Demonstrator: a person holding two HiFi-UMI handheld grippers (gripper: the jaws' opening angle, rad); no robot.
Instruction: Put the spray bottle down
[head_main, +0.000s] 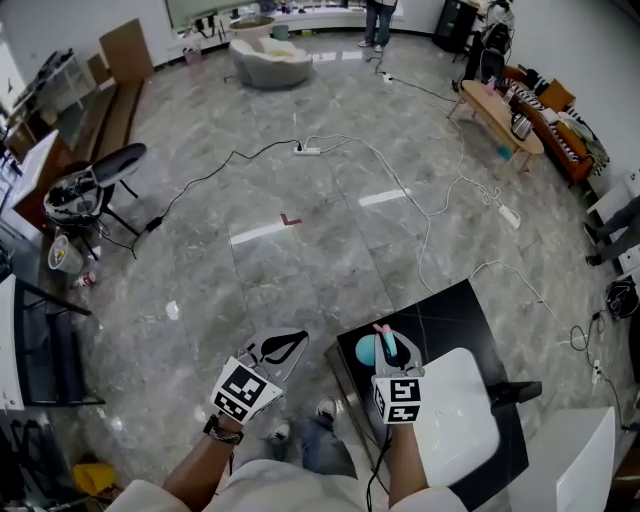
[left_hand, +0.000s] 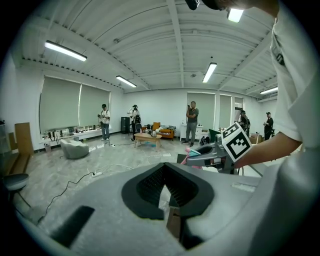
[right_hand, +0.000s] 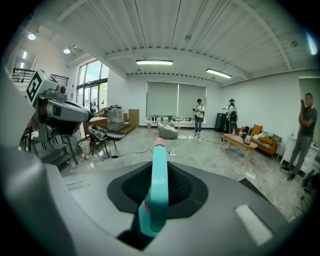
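A teal spray bottle (head_main: 366, 350) with a pink nozzle is held over the near left corner of a black table (head_main: 455, 310). My right gripper (head_main: 393, 347) is shut on it. In the right gripper view the bottle's teal head (right_hand: 159, 182) stands up between the dark pads and its lower body is hidden. My left gripper (head_main: 297, 339) hangs over the floor to the left of the table, its jaws together with nothing between them. In the left gripper view the dark pads (left_hand: 150, 187) meet, and the right gripper (left_hand: 212, 156) with the spray bottle (left_hand: 194, 152) shows beyond them.
A white tray-like slab (head_main: 462, 418) covers the near part of the black table. Cables and a power strip (head_main: 308, 150) run over the grey tiled floor. An office chair (head_main: 95, 185) stands at the left, a wooden bench table (head_main: 498, 112) at the far right. People (left_hand: 192, 122) stand far off.
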